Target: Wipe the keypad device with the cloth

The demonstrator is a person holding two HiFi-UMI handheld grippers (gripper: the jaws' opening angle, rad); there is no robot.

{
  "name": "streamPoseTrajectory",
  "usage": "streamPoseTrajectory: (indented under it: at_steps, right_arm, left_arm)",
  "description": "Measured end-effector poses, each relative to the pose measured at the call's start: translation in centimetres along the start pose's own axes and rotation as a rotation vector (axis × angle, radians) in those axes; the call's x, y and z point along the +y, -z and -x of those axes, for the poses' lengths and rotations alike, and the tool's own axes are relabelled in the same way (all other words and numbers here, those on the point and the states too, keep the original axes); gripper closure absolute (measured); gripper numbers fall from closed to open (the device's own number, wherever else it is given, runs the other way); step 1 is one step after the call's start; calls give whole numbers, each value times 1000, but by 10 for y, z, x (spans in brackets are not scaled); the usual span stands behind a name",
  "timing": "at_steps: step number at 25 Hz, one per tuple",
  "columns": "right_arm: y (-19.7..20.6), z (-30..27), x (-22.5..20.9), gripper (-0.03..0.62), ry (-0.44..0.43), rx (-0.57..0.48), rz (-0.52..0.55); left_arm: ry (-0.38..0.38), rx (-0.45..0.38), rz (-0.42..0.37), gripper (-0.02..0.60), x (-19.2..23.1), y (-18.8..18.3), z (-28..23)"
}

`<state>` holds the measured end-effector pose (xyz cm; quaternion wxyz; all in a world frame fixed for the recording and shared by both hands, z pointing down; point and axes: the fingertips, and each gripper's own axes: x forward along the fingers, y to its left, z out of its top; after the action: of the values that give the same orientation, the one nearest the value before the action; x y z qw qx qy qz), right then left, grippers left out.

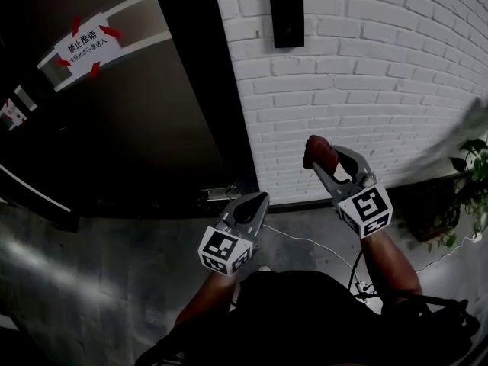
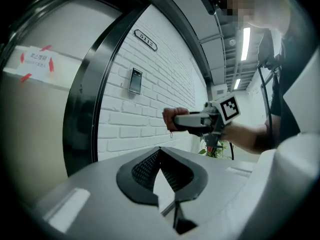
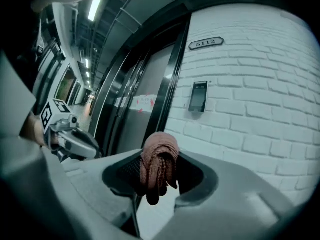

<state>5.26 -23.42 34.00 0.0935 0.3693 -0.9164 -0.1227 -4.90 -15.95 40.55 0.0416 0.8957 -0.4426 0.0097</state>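
The black keypad device (image 1: 287,17) hangs high on the white brick wall (image 1: 381,90); the gripper views also show the keypad device (image 2: 135,80) (image 3: 199,96). My right gripper (image 1: 323,161) is shut on a bunched reddish-brown cloth (image 1: 318,152), well below the device and a little to its right. The cloth (image 3: 159,164) fills the jaws of the right gripper (image 3: 159,171). My left gripper (image 1: 258,201) is lower and further left, near the door frame, with its jaws closed on nothing. The left gripper (image 2: 160,153) shows its tips meeting.
A dark door (image 1: 114,128) with a taped paper notice (image 1: 86,48) stands left of the wall. A room number plate (image 3: 205,43) sits above the device. A potted plant (image 1: 469,197) is at the right, and a white cable (image 1: 320,244) lies on the floor.
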Motion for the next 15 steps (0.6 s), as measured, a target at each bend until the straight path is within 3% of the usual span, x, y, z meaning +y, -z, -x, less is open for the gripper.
streamPoseTrajectory:
  at_steps: [9, 15]
  right_arm:
    - [-127, -70, -63, 444, 195, -123, 188]
    - [-181, -97, -93, 445, 308, -149, 268]
  left_arm:
    - [120, 71, -3, 566, 39, 13, -1]
    - [165, 58, 4, 566, 49, 19, 5]
